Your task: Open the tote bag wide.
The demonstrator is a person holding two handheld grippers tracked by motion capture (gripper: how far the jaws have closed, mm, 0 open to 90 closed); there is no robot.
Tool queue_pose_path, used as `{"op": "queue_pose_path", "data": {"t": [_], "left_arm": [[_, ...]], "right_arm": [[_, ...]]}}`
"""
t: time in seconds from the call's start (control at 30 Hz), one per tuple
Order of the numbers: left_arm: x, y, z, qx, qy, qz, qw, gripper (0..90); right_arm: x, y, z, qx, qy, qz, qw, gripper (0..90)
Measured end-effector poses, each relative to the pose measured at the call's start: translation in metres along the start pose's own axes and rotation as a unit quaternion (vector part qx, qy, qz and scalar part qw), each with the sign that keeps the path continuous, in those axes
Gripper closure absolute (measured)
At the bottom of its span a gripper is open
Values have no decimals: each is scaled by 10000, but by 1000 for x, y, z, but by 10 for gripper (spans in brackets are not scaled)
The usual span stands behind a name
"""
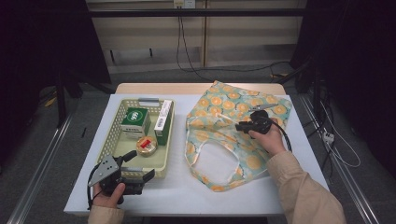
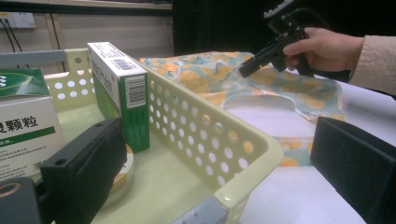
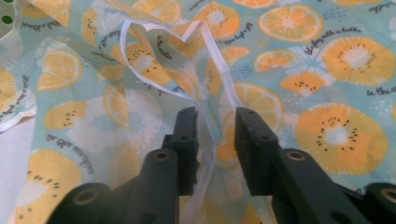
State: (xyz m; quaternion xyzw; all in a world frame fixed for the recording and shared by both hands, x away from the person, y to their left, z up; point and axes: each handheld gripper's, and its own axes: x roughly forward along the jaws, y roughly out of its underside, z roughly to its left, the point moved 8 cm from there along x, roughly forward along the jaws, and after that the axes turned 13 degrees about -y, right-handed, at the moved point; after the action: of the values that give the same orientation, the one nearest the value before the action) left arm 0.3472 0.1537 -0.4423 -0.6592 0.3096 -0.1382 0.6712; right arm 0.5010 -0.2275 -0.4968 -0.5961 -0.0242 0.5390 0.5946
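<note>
A pale yellow perforated basket (image 1: 108,135) holds a green box (image 1: 134,120), a long green-and-white box (image 1: 163,122) and a round tin (image 1: 146,145). My left gripper (image 1: 142,165) is open wide at the basket's near right corner. In the left gripper view its jaws straddle the basket wall (image 2: 210,140), one inside and one outside. A bag printed with orange slices (image 1: 224,105) lies flat on the right. My right gripper (image 1: 240,126) rests on it, jaws a narrow gap apart (image 3: 215,126), with the bag's white trim (image 3: 205,107) running between them.
The white table top (image 1: 187,186) has bare room in front of the basket and the bag. The bag's open mouth (image 1: 212,163) faces the near edge. Cables hang on the wall behind the table, and dark floor lies on both sides.
</note>
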Motion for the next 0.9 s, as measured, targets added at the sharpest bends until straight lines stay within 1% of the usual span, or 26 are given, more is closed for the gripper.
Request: {"op": "queue_pose_path", "data": {"t": [0.03, 0.1, 0.23, 0.37, 0.53, 0.67, 0.77, 0.87, 0.9], "left_arm": [[0, 0, 0, 10, 1, 19, 10000, 34], [0, 0, -1, -2, 2, 9, 10000, 34], [0, 0, -1, -4, 4, 7, 10000, 34], [0, 0, -1, -18, 4, 11, 10000, 34], [0, 0, -1, 22, 5, 25, 10000, 34], [0, 0, -1, 17, 0, 12, 10000, 35], [0, 0, -1, 11, 2, 10, 10000, 34], [0, 0, -1, 22, -1, 9, 10000, 35], [0, 0, -1, 22, -1, 9, 10000, 34]], "right_arm": [[-1, -1, 2, -18, 16, -2, 10000, 684], [-3, -5, 7, -27, -19, -59, 10000, 603], [-8, -11, 16, -60, -38, -150, 9999, 521], [-12, -16, 26, -97, -133, -229, 9996, 474], [-15, -18, 39, -182, -242, -186, 9994, 439], [-15, -20, 50, -302, -332, -193, 9988, 442], [-13, -20, 59, -363, -431, -188, 9982, 471], [-12, -20, 68, -414, -545, -164, 9975, 549], [-12, -19, 70, -418, -572, -144, 9974, 607]]}}
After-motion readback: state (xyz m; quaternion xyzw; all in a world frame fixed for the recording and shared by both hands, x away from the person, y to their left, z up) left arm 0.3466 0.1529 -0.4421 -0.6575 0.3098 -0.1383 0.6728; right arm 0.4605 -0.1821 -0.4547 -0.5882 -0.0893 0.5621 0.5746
